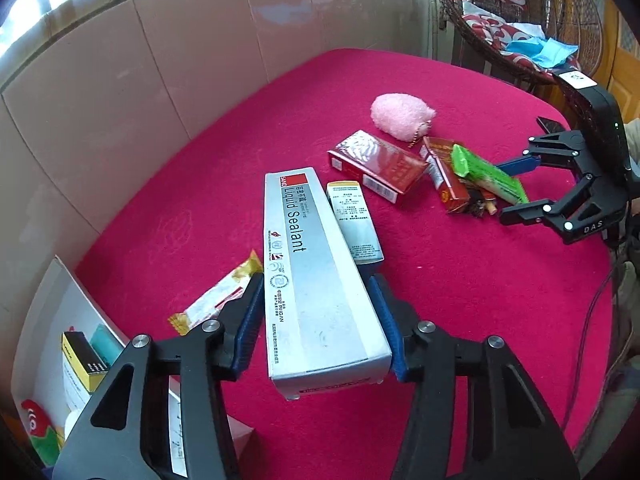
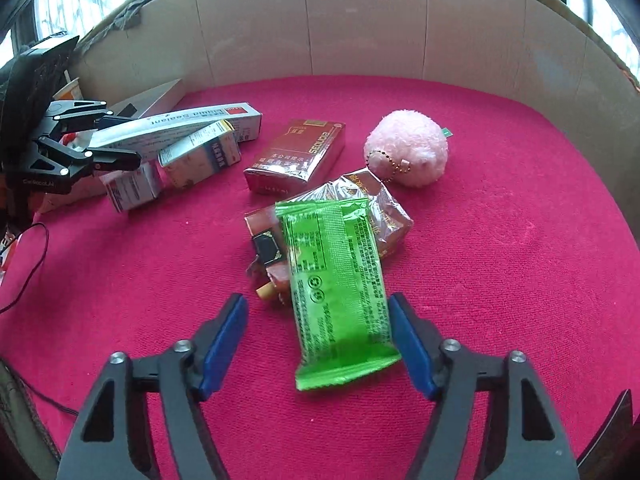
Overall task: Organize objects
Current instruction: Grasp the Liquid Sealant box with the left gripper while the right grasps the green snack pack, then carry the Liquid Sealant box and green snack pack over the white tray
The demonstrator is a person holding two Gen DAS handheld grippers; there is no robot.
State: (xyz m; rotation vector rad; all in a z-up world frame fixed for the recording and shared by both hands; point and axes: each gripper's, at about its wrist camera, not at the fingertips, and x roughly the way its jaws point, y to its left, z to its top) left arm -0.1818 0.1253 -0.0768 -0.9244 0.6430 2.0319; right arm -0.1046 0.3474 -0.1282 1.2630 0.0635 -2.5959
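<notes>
My left gripper (image 1: pixel 316 320) is shut on a long grey "Liquid Sealant" box (image 1: pixel 316 276) and holds it over the red tablecloth; it also shows in the right wrist view (image 2: pixel 176 128). My right gripper (image 2: pixel 318 340) is open around a green snack packet (image 2: pixel 340 292), whose near end lies between the pads. The packet rests on a crumpled brown pack (image 2: pixel 380 212). A red cigarette box (image 2: pixel 296 156) and a pink plush keychain (image 2: pixel 408 148) lie beyond.
A small white medicine box (image 1: pixel 354 220) lies beside the sealant box. A yellow-white sachet (image 1: pixel 216 300) lies left. An open white box (image 1: pixel 60 340) with several items sits at the table's left edge. A cardboard wall rings the far side.
</notes>
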